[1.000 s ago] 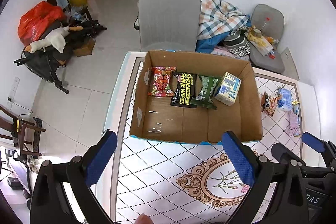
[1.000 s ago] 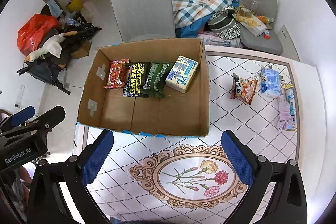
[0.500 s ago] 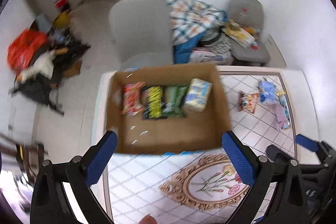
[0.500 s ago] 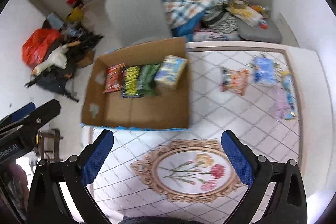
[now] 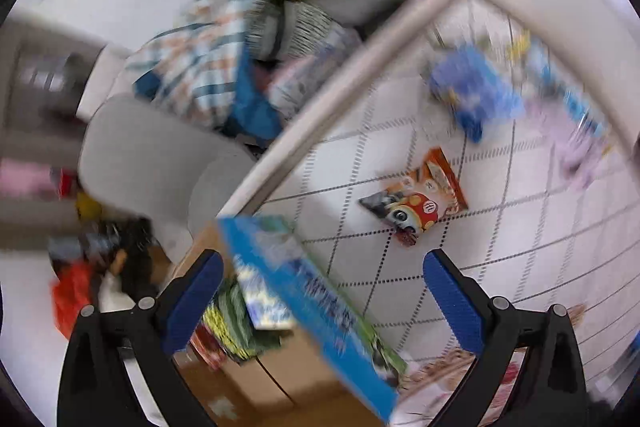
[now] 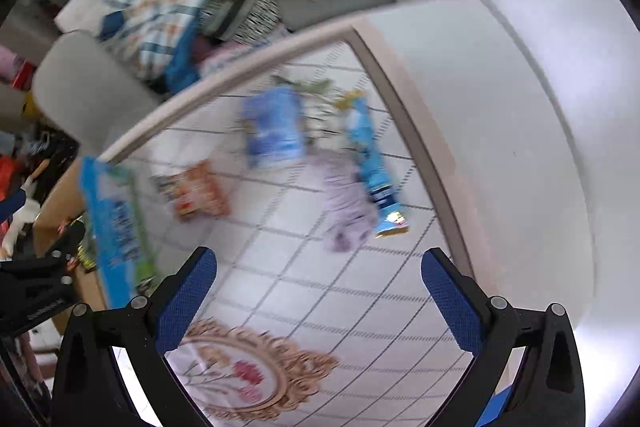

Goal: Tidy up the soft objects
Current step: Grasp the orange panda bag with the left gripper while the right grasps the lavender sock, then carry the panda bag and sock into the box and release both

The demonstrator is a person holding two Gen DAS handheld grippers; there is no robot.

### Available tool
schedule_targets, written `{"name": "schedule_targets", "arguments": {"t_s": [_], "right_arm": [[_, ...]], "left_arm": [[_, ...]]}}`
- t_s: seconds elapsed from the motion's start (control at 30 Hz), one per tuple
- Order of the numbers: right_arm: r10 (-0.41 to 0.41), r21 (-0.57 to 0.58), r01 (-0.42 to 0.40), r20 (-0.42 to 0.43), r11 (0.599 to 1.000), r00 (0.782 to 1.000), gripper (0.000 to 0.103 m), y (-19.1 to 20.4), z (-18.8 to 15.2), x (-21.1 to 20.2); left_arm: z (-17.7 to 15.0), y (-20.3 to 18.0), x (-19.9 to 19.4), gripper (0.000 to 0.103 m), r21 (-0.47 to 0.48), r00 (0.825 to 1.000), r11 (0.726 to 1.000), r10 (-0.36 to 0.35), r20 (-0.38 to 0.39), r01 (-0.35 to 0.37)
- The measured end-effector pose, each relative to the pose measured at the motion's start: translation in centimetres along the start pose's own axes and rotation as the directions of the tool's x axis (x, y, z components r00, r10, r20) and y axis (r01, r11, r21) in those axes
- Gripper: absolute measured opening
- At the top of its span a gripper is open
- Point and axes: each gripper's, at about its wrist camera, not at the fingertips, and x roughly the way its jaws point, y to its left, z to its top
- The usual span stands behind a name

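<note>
Both views are blurred by motion. An orange snack packet (image 5: 416,201) (image 6: 194,193) lies on the tiled tabletop to the right of the cardboard box (image 5: 280,379) (image 6: 56,211). Beyond it lie a blue pack (image 5: 472,93) (image 6: 274,127), a lilac soft item (image 5: 576,151) (image 6: 346,205) and a long blue wrapper (image 6: 374,167). Inside the box, several packets (image 5: 236,323) show near its right wall. My left gripper (image 5: 322,301) is open over the box's right edge, holding nothing. My right gripper (image 6: 318,301) is open above the tabletop, short of the lilac item.
A grey chair (image 5: 148,159) (image 6: 84,87) stands past the table's far edge, beside a seat piled with a plaid blanket (image 5: 192,59) (image 6: 160,11). A white wall (image 6: 520,107) borders the table on the right. A floral medallion (image 6: 244,375) marks the near tabletop.
Both grippers have swung right and tilted, away from the box and toward the loose items on the table's right side. Both stay open and hold nothing.
</note>
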Motion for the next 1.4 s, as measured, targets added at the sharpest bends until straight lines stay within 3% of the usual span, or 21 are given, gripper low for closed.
{"name": "schedule_targets", "arguments": {"t_s": [0.17, 0.23, 0.3, 0.37, 0.4, 0.53, 0.57, 0.63, 0.67, 0.7, 0.77, 0.8, 0.87, 0.93, 1.1, 1.17, 1.27, 1.3, 1.37, 1.4], "right_arm": [[-0.012, 0.049, 0.016, -0.087, 0.999, 0.996, 0.101, -3.9, 3.4, 5.7], [-0.007, 0.065, 0.015, -0.116, 0.998, 0.993, 0.094, -4.7, 4.2, 7.4], [0.001, 0.076, 0.01, -0.141, 0.997, 0.99, 0.074, -5.4, 4.6, 9.0], [0.019, 0.084, -0.007, -0.143, 0.996, 0.99, 0.065, -5.6, 4.7, 9.5], [0.039, 0.078, -0.028, -0.136, 0.997, 0.99, 0.065, -5.5, 4.7, 9.6], [0.108, 0.041, -0.103, -0.174, 0.994, 0.979, 0.065, -3.7, 4.1, 10.5], [0.114, 0.034, -0.109, -0.19, 0.993, 0.975, 0.065, -3.3, 4.0, 11.0], [0.118, 0.029, -0.114, -0.219, 0.993, 0.969, 0.065, -2.6, 3.8, 12.3], [0.119, 0.029, -0.115, -0.23, 0.993, 0.966, 0.065, -2.3, 3.7, 12.9], [0.118, 0.027, -0.115, -0.242, 0.993, 0.963, 0.065, -2.0, 3.6, 13.5], [0.112, 0.027, -0.109, -0.256, 0.994, 0.96, 0.063, -1.7, 3.3, 14.3], [0.112, 0.03, -0.108, -0.263, 0.994, 0.958, 0.061, -1.7, 3.2, 14.8], [0.11, 0.041, -0.102, -0.287, 0.994, 0.952, 0.052, -1.6, 3.1, 15.9], [0.109, 0.044, -0.1, -0.296, 0.994, 0.949, 0.051, -1.5, 2.9, 16.7], [0.093, 0.054, -0.081, -0.29, 0.995, 0.952, 0.051, -1.2, 2.1, 17.4], [0.098, 0.072, -0.08, -0.288, 0.994, 0.953, 0.051, -1.4, 2.0, 17.5], [0.107, 0.094, -0.084, -0.278, 0.992, 0.955, 0.051, -2.0, 1.5, 17.4], [0.106, 0.095, -0.083, -0.278, 0.992, 0.955, 0.049, -2.0, 1.4, 17.4], [0.111, 0.087, -0.091, -0.262, 0.992, 0.959, 0.033, -2.0, 0.9, 16.9], [0.111, 0.083, -0.092, -0.257, 0.992, 0.96, 0.031, -2.1, 0.5, 16.6]], "left_arm": [[2.2, -5.7, 6.3, 0.103, 0.253, 0.995, 0.968, 0.032, -0.096, -0.007], [2.6, -6.8, 7.9, 0.103, 0.292, 0.991, 0.956, 0.033, -0.129, 0.006], [2.9, -7.7, 9.1, 0.102, 0.323, 0.99, 0.946, 0.036, -0.134, 0.009], [3.4, -8.2, 9.7, 0.102, 0.33, 0.989, 0.943, 0.01, -0.145, 0.039], [3.7, -8.1, 9.6, 0.099, 0.324, 0.989, 0.945, -0.001, -0.148, 0.05], [4.2, -7.7, 10.6, 0.056, 0.244, 0.972, 0.961, -0.079, -0.219, 0.133], [4.3, -7.4, 10.8, 0.054, 0.205, 0.966, 0.966, -0.11, -0.234, 0.16], [4.5, -6.0, 11.0, 0.053, 0.077, 0.941, 0.967, -0.216, -0.259, 0.243], [4.4, -4.9, 11.4, 0.053, -0.03, 0.913, 0.952, -0.301, -0.277, 0.304], [4.2, -4.1, 11.7, 0.053, -0.114, 0.886, 0.93, -0.367, -0.284, 0.349], [3.4, -2.1, 12.8, 0.053, -0.312, 0.812, 0.845, -0.517, -0.272, 0.434], [3.0, -1.6, 13.2, 0.053, -0.365, 0.788, 0.813, -0.558, -0.26, 0.454], [2.4, -1.2, 13.7, 0.053, -0.412, 0.764, 0.776, -0.598, -0.241, 0.478], [2.1, -1.3, 13.8, 0.053, -0.403, 0.766, 0.778, -0.598, -0.237, 0.482], [2.4, -2.2, 13.2, 0.053, -0.369, 0.799, 0.808, -0.557, -0.228, 0.458], [2.7, -2.6, 12.7, 0.053, -0.351, 0.827, 0.832, -0.519, -0.217, 0.43], [2.7, -3.1, 11.6, 0.053, -0.338, 0.852, 0.842, -0.494, -0.172, 0.42], [2.6, -3.4, 11.3, 0.047, -0.335, 0.857, 0.844, -0.489, -0.159, 0.419], [2.3, -4.0, 10.7, 0.046, -0.33, 0.861, 0.844, -0.488, -0.144, 0.423], [2.0, -4.3, 10.3, 0.046, -0.33, 0.862, 0.842, -0.49, -0.133, 0.427]]}}
